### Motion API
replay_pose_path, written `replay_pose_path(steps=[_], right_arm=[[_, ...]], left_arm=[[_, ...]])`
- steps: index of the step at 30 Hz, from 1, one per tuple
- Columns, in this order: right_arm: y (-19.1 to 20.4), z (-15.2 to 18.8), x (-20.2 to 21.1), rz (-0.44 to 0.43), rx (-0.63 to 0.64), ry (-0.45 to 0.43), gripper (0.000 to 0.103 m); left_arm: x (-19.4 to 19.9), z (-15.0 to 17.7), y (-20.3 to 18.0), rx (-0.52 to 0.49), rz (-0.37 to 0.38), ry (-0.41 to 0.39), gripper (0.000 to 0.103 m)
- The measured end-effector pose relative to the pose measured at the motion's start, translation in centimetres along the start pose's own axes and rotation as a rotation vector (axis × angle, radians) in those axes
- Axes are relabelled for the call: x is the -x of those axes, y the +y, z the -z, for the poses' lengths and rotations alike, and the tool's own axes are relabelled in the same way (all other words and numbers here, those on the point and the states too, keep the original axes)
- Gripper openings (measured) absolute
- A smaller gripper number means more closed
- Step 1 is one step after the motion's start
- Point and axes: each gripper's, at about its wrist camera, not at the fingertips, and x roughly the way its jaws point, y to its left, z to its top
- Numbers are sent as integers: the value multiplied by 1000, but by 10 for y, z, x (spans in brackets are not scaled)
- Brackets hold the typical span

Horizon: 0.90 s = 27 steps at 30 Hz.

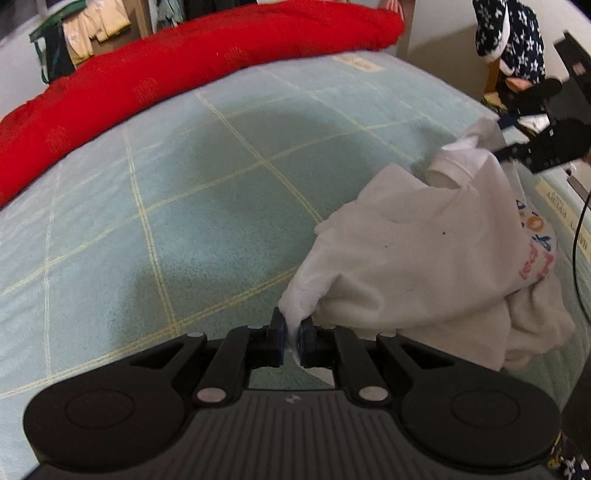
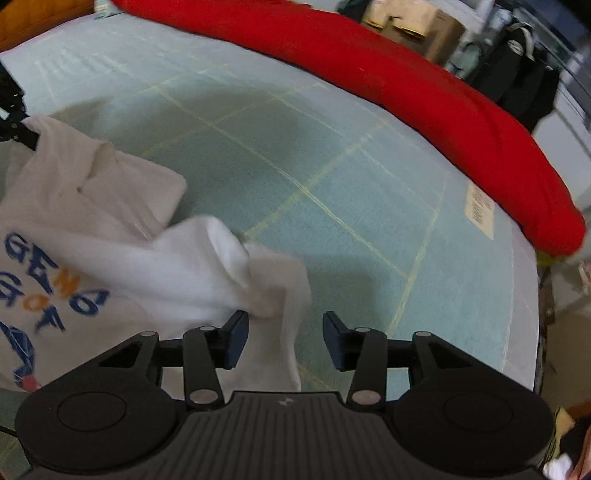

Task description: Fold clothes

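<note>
Left tongs (image 1: 291,341): pressed together, pinching a white fold of the garment between the blue-padded fingers (image 1: 277,334).
Right tongs (image 2: 284,339): spread wide, blue pads apart; cloth lies across the gap and against the left-hand pad, gripped by neither.
Garment: white fleecy sweatshirt with blue, orange and pink printed lettering (image 1: 417,254), bunched and partly lifted; ahead and to the right of the left tongs, ahead and to the left of the right tongs (image 2: 85,225).
Sweatshirt collar: ribbed white neckline (image 1: 448,164), raised at the far end of the garment, just beside the right tongs as seen from the left wrist view (image 1: 496,147).
Print: blurred letters (image 2: 44,280) facing up, left of the right tongs.
Bed: pale green blanket with a yellow grid of lines (image 1: 177,206), under both tongs, bare ahead of them.
Far edge: long red padded quilt (image 1: 192,62) lying along the bed beyond the tongs.
Background: dark blue garment with white stars (image 1: 511,37), far right beyond the bed; cardboard box (image 2: 413,26) behind the quilt.
</note>
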Motion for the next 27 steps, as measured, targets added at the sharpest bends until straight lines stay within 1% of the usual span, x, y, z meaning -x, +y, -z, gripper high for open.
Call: replay_pose_path(steps=[2, 3, 4, 6, 8, 12, 15, 18, 21, 23, 27], right_arm=[[-2, -5, 0, -23, 4, 35, 50], [-2, -8, 0, -34, 6, 53, 48], [-3, -11, 0, -45, 7, 70, 34], [-5, -16, 0, -68, 11, 106, 11], [-7, -22, 1, -90, 14, 140, 10], [-13, -25, 26, -98, -57, 121, 7], [-25, -30, 46, -110, -74, 104, 7], [-38, -34, 62, -138, -77, 86, 7], [-55, -36, 72, -173, -83, 67, 7], [-64, -39, 77, -184, -83, 54, 7], [-77, -47, 77, -189, -92, 51, 7]], left_arm=[[-2, -4, 3, 24, 21, 28, 5], [-4, -5, 5, 46, 38, 44, 5], [-6, -7, 7, 66, 50, 60, 4], [-7, -10, 8, 71, 33, 89, 2], [-3, -15, 9, 80, 26, 107, 2], [10, -33, 16, 134, -3, 126, 2], [25, -53, 15, 163, -66, 116, 2], [41, -75, 12, 223, -115, 116, 2], [51, -95, 3, 223, -198, 126, 2], [55, -104, 1, 244, -218, 131, 2], [50, -118, 5, 222, -239, 127, 2]])
